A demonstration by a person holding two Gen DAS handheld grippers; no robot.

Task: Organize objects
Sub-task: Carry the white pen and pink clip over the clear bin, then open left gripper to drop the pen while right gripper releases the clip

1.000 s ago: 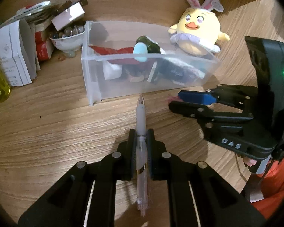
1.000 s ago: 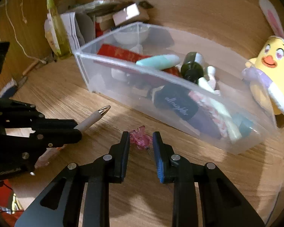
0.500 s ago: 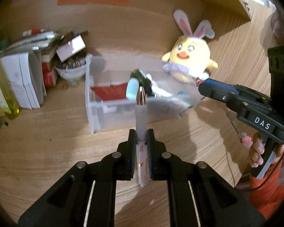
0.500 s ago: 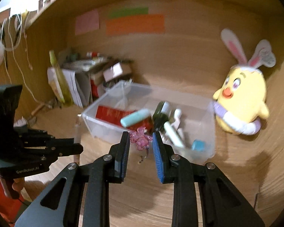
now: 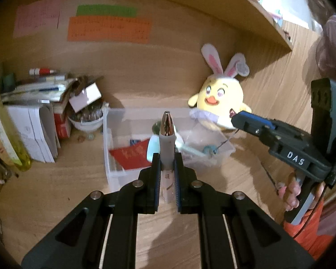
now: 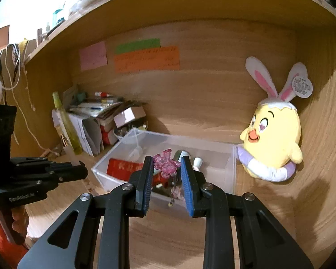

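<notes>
From the left wrist, the left gripper (image 5: 165,165) is clamped on a smooth grey pen-shaped trimmer (image 5: 166,139) with a coppery tip, raised before the clear plastic bin (image 5: 114,170), which already holds several items. From the right wrist, the right gripper (image 6: 165,174) pinches a glossy pink hair clip (image 6: 165,163) above that bin (image 6: 229,172); both, I'd judge, remain to be dropped in.

Both cameras look forward along their fingers from above the table toward the wooden back wall. The left view faces the clear bin (image 5: 114,148) from nearer; the right view stands farther right. Both share the bin (image 6: 231,170), the plush chick (image 5: 221,105) (image 6: 273,139) and the colored notes (image 5: 109,30) (image 6: 145,60).
</notes>
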